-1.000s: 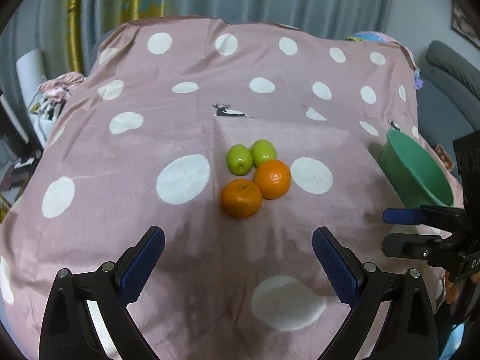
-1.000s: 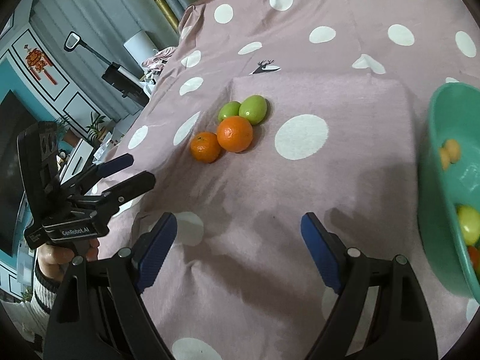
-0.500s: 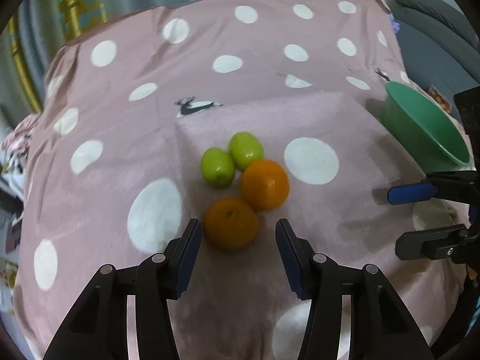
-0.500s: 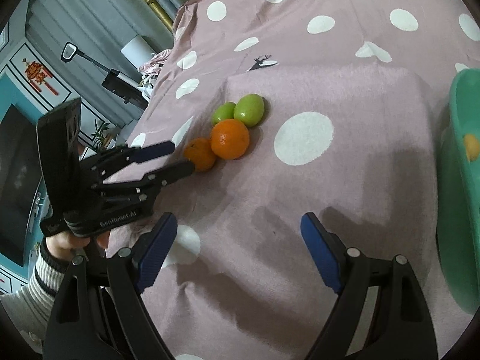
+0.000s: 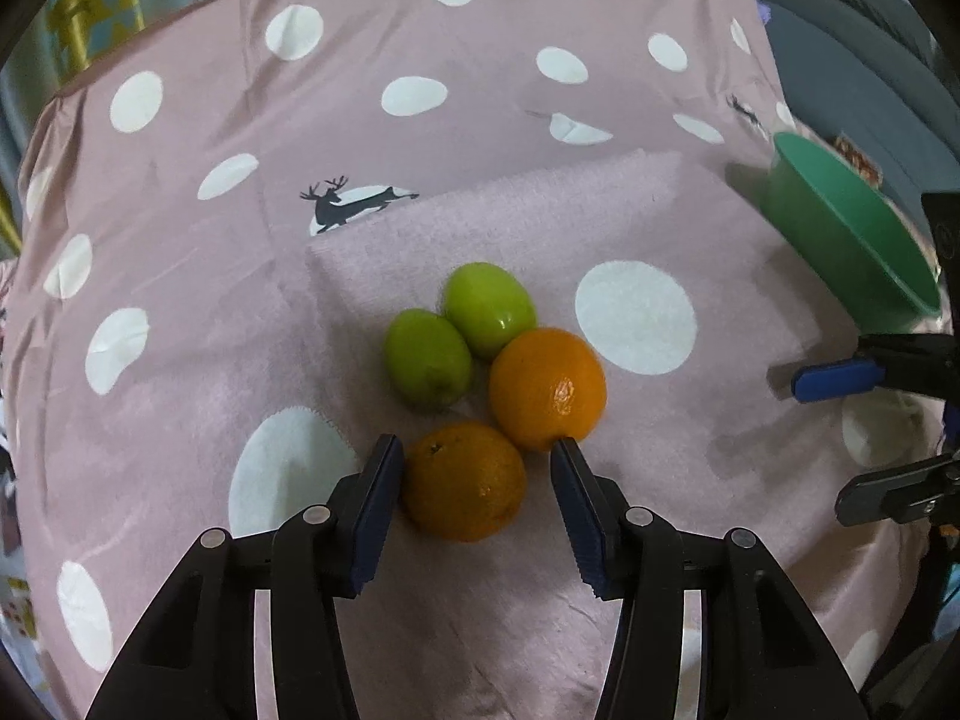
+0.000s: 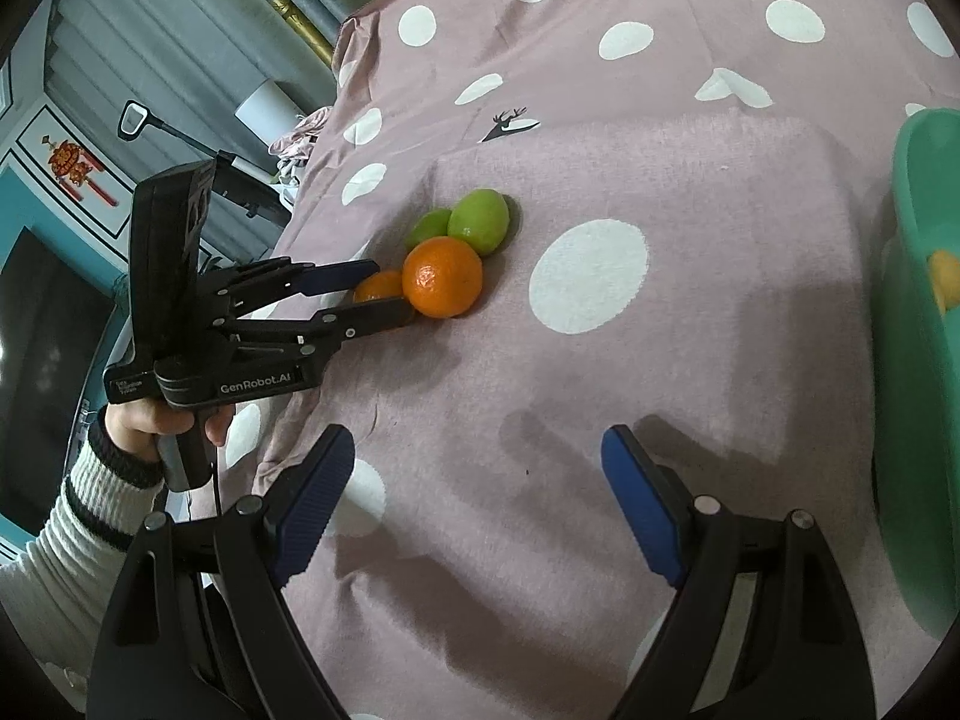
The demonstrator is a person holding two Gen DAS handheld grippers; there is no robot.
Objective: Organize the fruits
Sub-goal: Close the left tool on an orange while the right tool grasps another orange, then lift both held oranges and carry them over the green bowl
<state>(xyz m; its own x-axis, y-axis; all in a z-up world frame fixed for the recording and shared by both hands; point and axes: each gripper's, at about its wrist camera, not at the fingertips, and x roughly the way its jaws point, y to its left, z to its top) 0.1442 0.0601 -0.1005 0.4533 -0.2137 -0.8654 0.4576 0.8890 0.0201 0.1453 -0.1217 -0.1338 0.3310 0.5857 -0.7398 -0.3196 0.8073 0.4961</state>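
Covering the whole work surface, the pink polka-dot cloth [image 5: 180, 252] gives the fruit a soft bed, so we judge nothing rolls far on it; a small deer print [image 5: 354, 204] sits beyond the fruit. At the right edge stands the green bowl [image 5: 852, 252], which already holds some yellow and orange fruit in the right wrist view, so we take it as the place the loose pieces are meant to go. Beside it we hold the right gripper [image 6: 474, 498] low over bare cloth, its jaws spread wide with nothing between them, waiting clear of the cluster. Our left gripper [image 5: 474, 498] points down at the pile, its jaws narrowed to straddle the nearer orange [image 5: 462, 480]; the left pad lies against the peel, while a thin gap shows at the right pad, so we judge the fruit is framed but not yet pinched. The larger orange [image 5: 546, 387] touches it, with two green fruits [image 5: 456, 336] packed just behind. The only writing we read is "GenRobot.AI" on the left gripper's body; a smaller label beside it is too blurred to read.
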